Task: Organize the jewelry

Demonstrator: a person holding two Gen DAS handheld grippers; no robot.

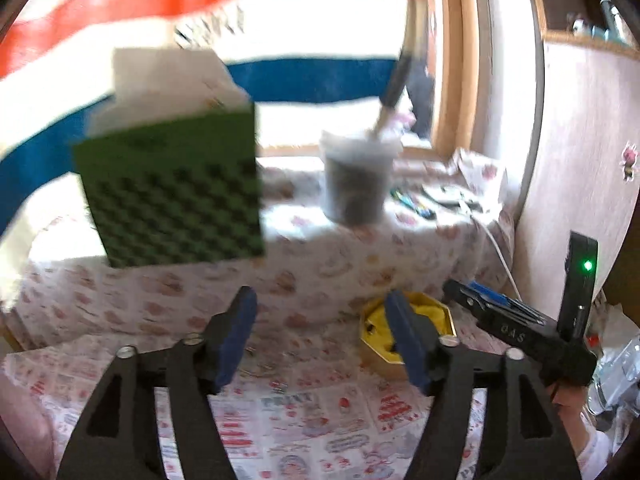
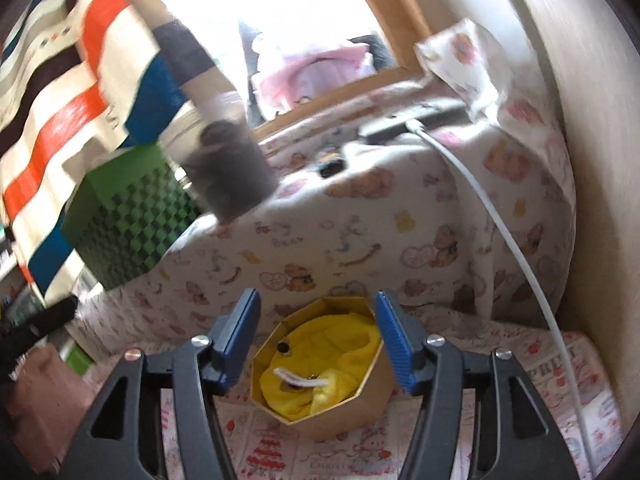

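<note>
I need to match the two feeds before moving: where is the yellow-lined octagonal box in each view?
Left wrist: octagonal box low, right of centre, partly behind the left tool's right finger.
Right wrist: octagonal box bottom centre, between the open right tool's fingers.
Shared landmark: green checkered box, upper left in both.

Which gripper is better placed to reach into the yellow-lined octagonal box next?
Right. The right gripper is open with the octagonal box centred between its fingers. The left gripper is open too, but sees the box off to its right.
</note>
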